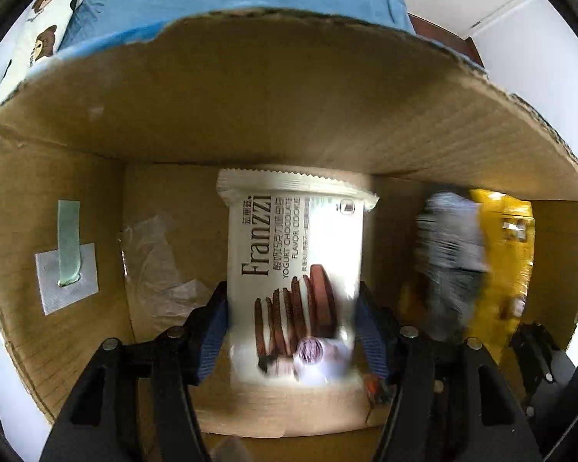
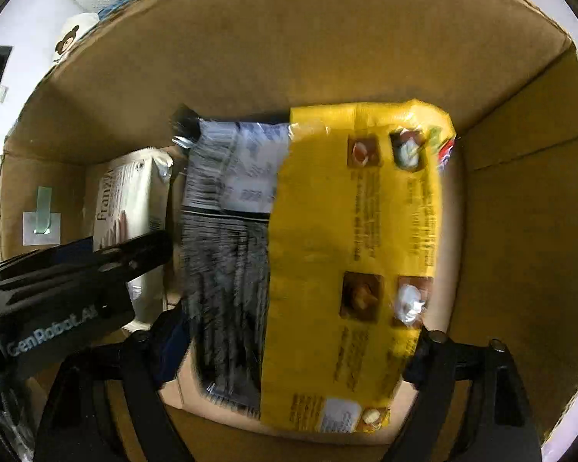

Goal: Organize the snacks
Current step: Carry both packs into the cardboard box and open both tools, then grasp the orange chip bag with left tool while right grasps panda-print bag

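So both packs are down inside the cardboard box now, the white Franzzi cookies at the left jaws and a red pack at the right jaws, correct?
Not quite: the pack at the right gripper is yellow, not red, as the right wrist view shows. The rest holds: the white Franzzi cookie pack sits between the left gripper's jaws, and both packs are inside the cardboard box.

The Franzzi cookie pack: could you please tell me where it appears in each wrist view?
Left wrist view: the Franzzi cookie pack fills the centre, between the left gripper's fingers.
Right wrist view: the pack sits left of centre, partly behind the other gripper.
Shared landmark: the green tape strip on the cardboard box's left wall.
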Tool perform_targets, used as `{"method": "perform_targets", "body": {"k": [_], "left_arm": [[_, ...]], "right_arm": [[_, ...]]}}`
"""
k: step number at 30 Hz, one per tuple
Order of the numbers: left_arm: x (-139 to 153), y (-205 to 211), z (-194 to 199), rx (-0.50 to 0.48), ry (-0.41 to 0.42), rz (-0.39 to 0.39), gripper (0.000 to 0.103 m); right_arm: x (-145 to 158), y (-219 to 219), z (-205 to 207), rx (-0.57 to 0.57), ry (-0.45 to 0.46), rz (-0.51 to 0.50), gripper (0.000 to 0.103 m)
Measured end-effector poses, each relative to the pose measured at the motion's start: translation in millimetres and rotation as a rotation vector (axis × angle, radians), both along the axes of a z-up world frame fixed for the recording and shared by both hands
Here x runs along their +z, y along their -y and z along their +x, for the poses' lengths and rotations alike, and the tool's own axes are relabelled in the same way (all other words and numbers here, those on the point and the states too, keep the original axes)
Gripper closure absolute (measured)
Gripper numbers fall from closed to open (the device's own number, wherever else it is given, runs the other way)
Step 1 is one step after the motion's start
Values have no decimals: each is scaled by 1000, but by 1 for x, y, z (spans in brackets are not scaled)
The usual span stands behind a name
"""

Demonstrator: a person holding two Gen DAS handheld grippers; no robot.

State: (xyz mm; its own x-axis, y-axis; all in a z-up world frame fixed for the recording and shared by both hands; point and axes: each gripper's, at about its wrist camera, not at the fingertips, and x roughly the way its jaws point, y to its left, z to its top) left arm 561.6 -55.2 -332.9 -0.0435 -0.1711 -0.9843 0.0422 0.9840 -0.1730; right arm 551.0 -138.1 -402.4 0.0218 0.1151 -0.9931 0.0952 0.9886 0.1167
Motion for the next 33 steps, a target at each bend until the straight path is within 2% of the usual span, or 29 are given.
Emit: {"method": "perform_targets", "body": {"k": [1,3,10,13,17,21,22,27,30,33], "left_arm": [[3,-1,-2,0,16,-5,12],[11,-7,-5,7,51,-2,5],[44,-17,-27,18,127,-5,5],[60,-18,-28,27,164,-3,5],[88,-31,-49,34,269,9,5],[131,-35,-75,24,376,25,5],[141,-31,-77,22,398,25,5],[179,-39,-132,26,486,13,5],[187,-45,-164,40,515,17,5],[184,-48,-198,57,520,30,5]], "right_arm": [[1,0,1,6,15,-9,3],[4,0,2,16,34,-22,3],[21,6,-5,7,74,-7,3],[38,1,-25,20,121,-33,3],[79,-8,-54,22,209,-59,3],[120,-14,-86,17,284,-40,2],[142,-25,-92,19,304,-36,2],[195,-11,-139,-1,366,21,2],[204,0,-172,-26,382,47,2],[199,10,-201,-61,375,47,2]]}}
